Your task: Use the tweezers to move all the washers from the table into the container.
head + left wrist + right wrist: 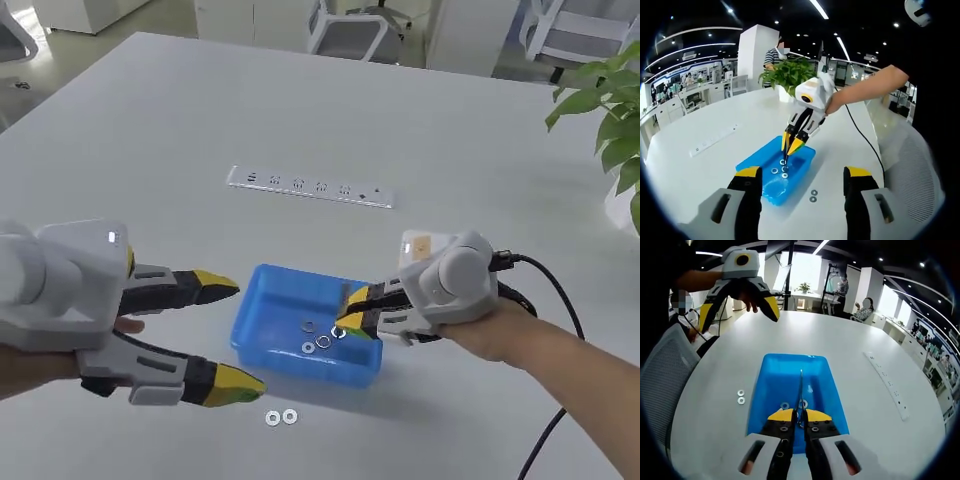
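Our right gripper (pixel 799 416) is clamping the tweezers (pixel 801 387) between narrowed jaws. The tips are pointing into the tray (pixel 775 370) just ahead, above the washers (pixel 785 405) inside. Two loose washers (pixel 273 418) are lying on the table (pixel 200 130) to its left, near our wide-open left gripper (pixel 245 335).

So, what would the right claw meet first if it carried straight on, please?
Probably the floor of the blue container: the tweezers in the right claw point down into it, near the washers.
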The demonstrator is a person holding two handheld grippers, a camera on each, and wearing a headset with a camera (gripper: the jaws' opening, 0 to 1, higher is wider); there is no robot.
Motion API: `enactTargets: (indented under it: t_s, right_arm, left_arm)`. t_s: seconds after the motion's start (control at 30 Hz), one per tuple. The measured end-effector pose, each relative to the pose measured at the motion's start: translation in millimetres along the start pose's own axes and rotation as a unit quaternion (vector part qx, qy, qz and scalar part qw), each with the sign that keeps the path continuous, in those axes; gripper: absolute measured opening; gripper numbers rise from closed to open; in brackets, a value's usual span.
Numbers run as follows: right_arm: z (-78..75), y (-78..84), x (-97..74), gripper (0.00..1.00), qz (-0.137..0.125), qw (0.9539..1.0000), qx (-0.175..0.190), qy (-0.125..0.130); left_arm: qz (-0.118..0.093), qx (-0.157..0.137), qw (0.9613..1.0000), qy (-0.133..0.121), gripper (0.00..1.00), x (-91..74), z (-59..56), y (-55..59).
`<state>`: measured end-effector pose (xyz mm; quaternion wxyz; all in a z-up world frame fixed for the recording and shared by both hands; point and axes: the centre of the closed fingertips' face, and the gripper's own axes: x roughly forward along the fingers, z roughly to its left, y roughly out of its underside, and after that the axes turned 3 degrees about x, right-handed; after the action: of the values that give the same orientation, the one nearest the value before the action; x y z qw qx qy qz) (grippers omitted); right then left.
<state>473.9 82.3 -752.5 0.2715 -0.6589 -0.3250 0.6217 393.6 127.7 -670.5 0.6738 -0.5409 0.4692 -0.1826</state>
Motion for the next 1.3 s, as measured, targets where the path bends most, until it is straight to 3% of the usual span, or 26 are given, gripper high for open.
enactTargets:
  t_s: [0.73, 1.3]
  right_arm:
    - [0.3, -0.2, 0.7, 0.07, -0.002, 0.9999, -0.011, -0.005]
    - [1.1, 0.5, 0.5, 0.07, -0.002, 0.9997, -0.021, -0.007]
  left_arm:
    - [0.004, 0.071, 0.9967, 0.039, 0.33, 51.2, 18.3, -22.4]
    - [0.022, 0.128, 0.9896, 0.061, 0.2, 79.7, 22.5, -28.7]
